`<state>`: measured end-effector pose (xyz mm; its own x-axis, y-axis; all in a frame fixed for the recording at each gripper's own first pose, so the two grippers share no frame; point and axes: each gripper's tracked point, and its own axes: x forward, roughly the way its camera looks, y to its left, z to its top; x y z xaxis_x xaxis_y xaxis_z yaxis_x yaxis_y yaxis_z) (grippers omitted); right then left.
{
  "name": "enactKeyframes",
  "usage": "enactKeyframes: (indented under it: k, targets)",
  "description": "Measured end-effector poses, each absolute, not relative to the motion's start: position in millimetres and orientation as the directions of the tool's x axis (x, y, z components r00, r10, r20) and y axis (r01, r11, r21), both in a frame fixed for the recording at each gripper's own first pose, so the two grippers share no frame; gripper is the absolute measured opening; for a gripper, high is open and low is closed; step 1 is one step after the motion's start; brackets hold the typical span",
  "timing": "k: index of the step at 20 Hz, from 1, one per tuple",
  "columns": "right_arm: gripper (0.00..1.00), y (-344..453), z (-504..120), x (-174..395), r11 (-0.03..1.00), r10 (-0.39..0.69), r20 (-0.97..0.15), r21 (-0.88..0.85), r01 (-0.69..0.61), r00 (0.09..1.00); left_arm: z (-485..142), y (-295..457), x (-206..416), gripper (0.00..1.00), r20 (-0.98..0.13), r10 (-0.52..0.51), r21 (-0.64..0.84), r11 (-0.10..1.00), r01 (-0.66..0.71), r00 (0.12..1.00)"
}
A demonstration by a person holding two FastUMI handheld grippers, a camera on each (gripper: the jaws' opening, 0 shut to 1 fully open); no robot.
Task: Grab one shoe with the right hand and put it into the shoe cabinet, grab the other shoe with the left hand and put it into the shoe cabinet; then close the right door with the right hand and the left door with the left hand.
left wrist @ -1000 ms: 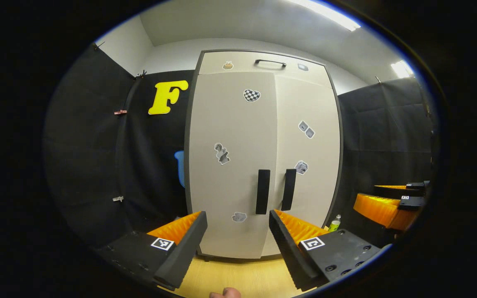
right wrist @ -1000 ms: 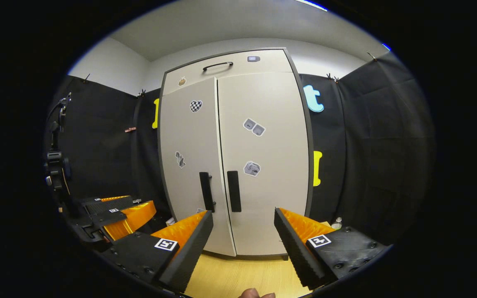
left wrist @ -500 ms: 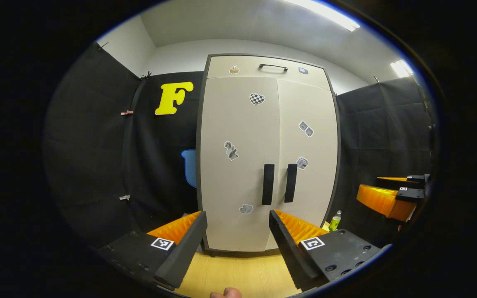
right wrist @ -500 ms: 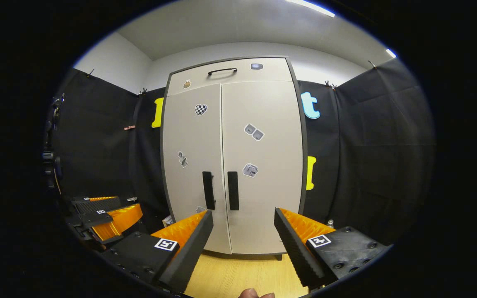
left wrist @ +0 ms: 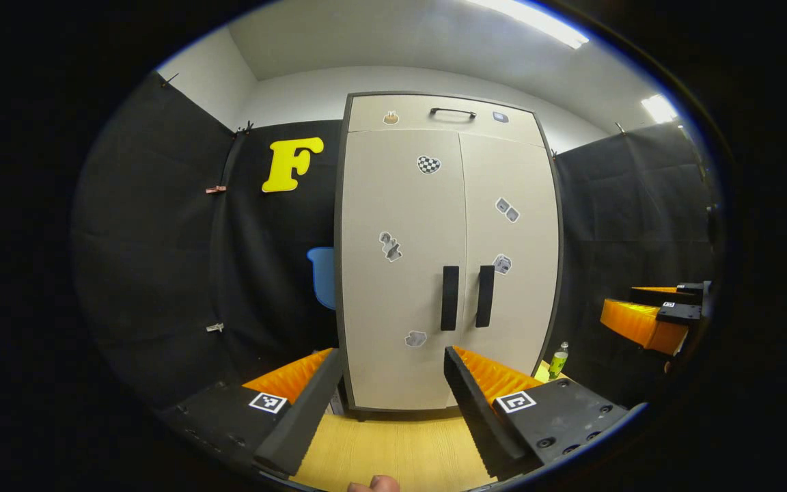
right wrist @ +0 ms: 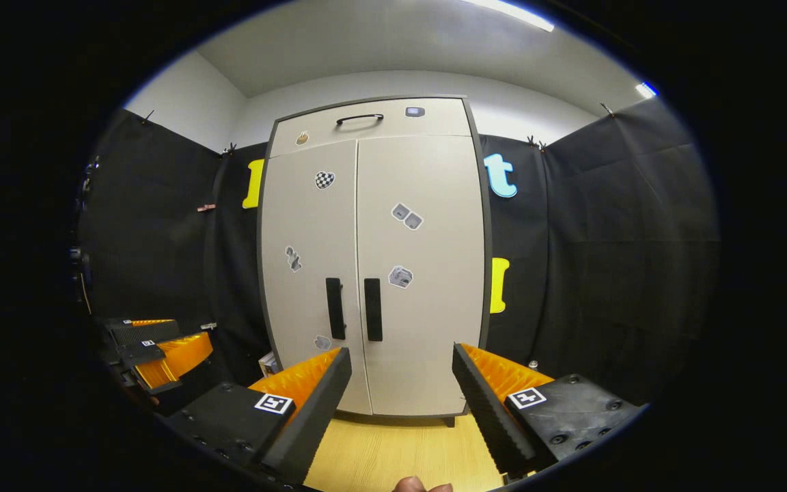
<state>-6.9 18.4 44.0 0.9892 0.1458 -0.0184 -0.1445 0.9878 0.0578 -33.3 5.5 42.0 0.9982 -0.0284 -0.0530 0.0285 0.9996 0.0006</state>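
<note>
With both grippers (left wrist: 391, 383) (right wrist: 400, 383) spread empty, your tall beige two-door cabinet (left wrist: 448, 253) stands shut — its rigid black bar handles (left wrist: 449, 298) suit pinching mid-bar.

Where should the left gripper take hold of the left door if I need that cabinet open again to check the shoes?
Take the left door by its handle, a tall upright bar at the inner edge. Come straight from the front, left gripper open, fingers either side of the bar.
</note>
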Motion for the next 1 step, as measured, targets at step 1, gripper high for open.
enactKeyframes:
  k: [1]
  targets:
    - [0.98,18.5,43.7,-7.3,0.988,0.146,-0.019,0.059,-0.144,0.989,41.0,4.9,-33.4,0.95,-0.054,-0.031,0.002,1.000,0.031,0.998]
